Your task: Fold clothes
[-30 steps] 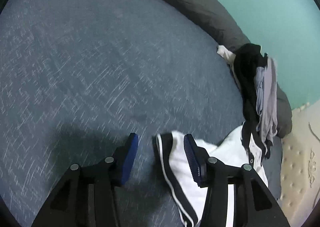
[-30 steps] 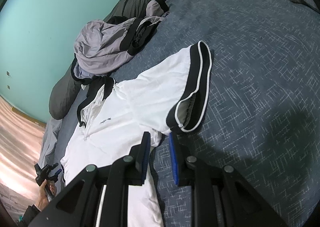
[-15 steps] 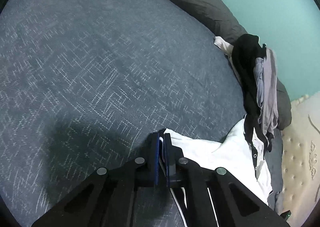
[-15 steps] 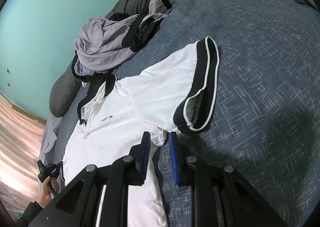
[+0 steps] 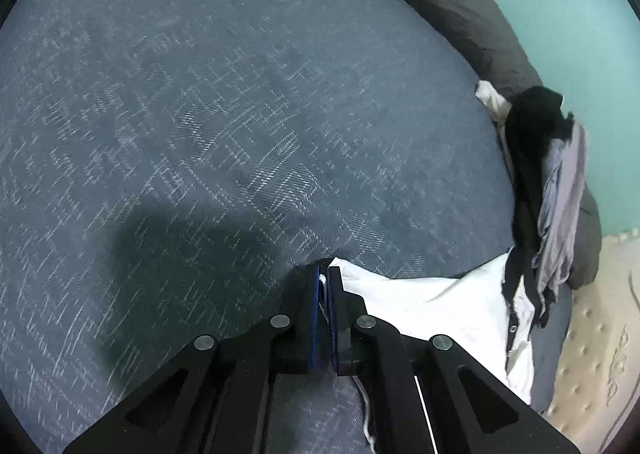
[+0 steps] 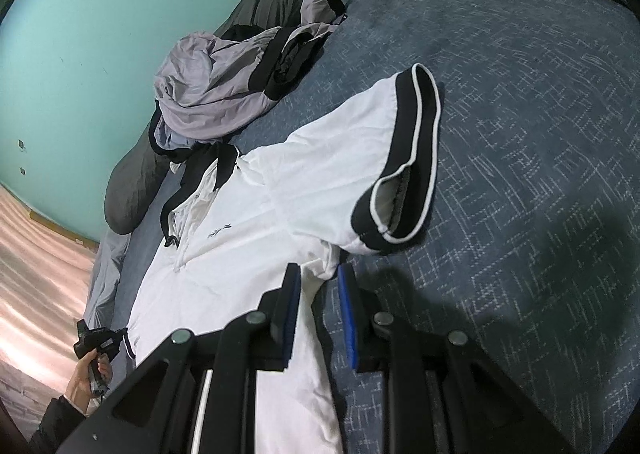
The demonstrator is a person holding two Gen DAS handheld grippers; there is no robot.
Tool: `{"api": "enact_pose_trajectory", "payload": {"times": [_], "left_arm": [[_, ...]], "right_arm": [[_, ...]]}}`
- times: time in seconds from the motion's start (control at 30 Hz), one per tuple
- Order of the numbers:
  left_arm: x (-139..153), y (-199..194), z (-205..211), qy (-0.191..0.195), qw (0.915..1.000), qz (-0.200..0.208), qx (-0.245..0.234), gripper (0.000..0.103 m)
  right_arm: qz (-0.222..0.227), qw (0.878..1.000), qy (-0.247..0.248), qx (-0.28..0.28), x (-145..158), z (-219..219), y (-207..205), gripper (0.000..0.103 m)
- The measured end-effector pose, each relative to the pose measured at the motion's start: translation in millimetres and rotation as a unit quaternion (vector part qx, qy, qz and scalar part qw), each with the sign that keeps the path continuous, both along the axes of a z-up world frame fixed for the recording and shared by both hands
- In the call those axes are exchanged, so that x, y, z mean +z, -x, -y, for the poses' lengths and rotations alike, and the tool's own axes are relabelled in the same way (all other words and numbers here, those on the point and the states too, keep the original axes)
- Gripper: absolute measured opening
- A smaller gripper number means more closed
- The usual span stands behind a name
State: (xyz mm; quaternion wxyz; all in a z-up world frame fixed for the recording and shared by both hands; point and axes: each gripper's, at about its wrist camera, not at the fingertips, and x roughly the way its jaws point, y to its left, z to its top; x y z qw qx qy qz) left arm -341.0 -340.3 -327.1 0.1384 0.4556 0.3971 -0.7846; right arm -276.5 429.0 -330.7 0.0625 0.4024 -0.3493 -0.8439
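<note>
While the left gripper (image 5: 323, 286) clamps the white shirt (image 6: 248, 254) sleeve, the right gripper (image 6: 318, 282) hovers slightly parted, grasping nothing

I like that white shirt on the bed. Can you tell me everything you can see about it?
The white shirt is a short-sleeved polo of thin, smooth-looking cloth, with a black collar, a buttoned front and black sleeve bands edged in white. A tiny dark logo sits on the chest. It lies spread on the blue bedspread, one sleeve stretched out. Its collar touches the grey clothes pile. The left gripper pinches a sleeve edge; the right gripper's fingers straddle its side.
</note>
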Motion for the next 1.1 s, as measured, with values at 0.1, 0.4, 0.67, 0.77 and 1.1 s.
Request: {"api": "enact_pose_trajectory", "payload": {"times": [0.1, 0.4, 0.67, 0.77, 1.1], "left_arm": [[-8.1, 6.5, 0.9, -0.013, 0.9999, 0.001, 0.000, 0.004], [-4.6, -10.3, 10.9, -0.022, 0.9993, -0.030, 0.006, 0.019], [11.2, -27.0, 2.0, -0.017, 0.9985, -0.043, -0.028, 0.037], [13.9, -32.3, -22.6, -0.022, 0.9959, -0.045, -0.075, 0.038], [-0.9, -54.1, -75.9, -0.028, 0.9889, -0.026, -0.144, 0.037]], "right_arm": [[0.004, 1.000, -0.006, -0.002, -0.3, -4.0, -1.3, 0.019], [0.007, 1.000, -0.003, -0.006, -3.5, -6.4, -0.8, 0.019], [0.001, 1.000, 0.003, -0.002, 0.5, -0.2, -0.7, 0.019], [-0.001, 1.000, 0.007, -0.003, 3.0, 0.8, -3.7, 0.019], [-0.005, 1.000, 0.016, -0.003, 10.4, 2.5, -15.7, 0.019]]}}
